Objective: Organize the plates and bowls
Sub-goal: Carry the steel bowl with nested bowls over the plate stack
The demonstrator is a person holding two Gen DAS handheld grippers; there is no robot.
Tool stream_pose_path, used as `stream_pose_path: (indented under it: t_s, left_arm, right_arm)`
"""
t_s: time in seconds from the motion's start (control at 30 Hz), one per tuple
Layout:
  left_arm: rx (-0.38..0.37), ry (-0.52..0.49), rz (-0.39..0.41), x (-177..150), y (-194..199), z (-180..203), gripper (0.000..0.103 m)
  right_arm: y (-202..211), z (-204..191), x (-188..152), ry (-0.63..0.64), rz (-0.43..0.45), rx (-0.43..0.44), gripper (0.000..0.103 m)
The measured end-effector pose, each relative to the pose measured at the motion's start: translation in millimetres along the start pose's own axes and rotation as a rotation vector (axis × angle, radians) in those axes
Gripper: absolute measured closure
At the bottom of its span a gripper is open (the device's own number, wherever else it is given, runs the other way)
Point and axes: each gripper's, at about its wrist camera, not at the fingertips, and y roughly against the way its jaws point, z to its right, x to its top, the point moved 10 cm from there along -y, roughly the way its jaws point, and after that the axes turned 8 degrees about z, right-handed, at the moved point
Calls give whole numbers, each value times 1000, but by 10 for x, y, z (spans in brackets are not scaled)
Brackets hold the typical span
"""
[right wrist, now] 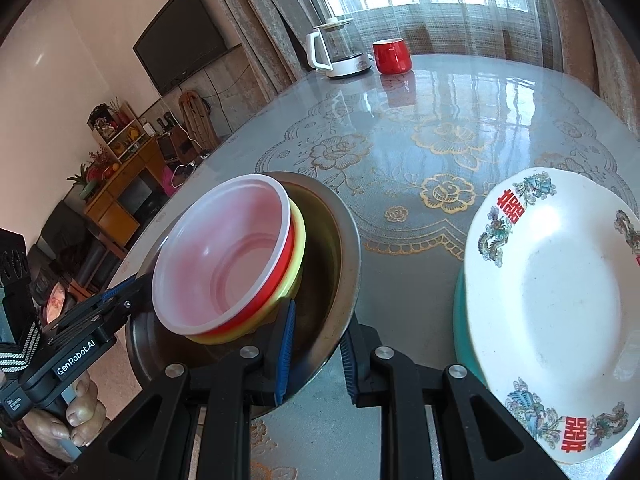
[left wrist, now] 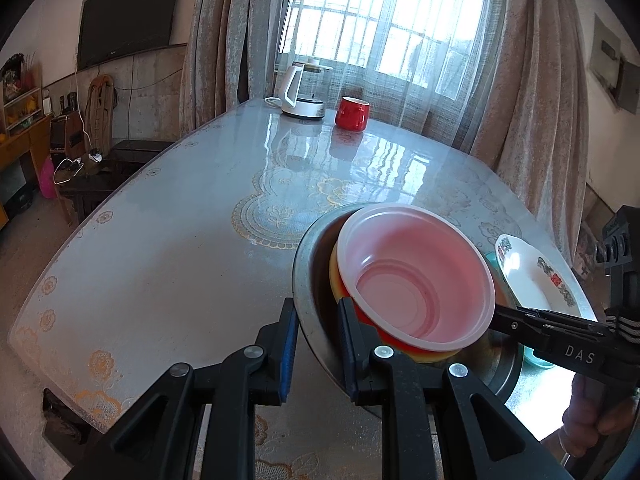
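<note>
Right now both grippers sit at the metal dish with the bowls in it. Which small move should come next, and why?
Probably close both grippers on the rim, then lift evenly. The left gripper and right gripper each straddle the metal dish with open jaws, on opposite sides. The stacked bowls look tilted, so an uneven lift could tip them.

Black tools (left wrist: 318,350), blue pads (right wrist: 285,354).

On the table I count one metal basin (right wrist: 340,240) holding three nested bowls (right wrist: 224,256), one patterned white plate (right wrist: 552,308), one red mug (right wrist: 392,56) and one kettle (right wrist: 340,50).
</note>
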Motion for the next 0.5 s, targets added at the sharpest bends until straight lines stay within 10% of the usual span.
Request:
stream_pose_path:
  t_s: [0.5]
  left_arm:
    - [-167, -83, 28, 397, -65, 887, 83]
  right_arm:
    - [780, 453, 277, -62, 167, -62, 81]
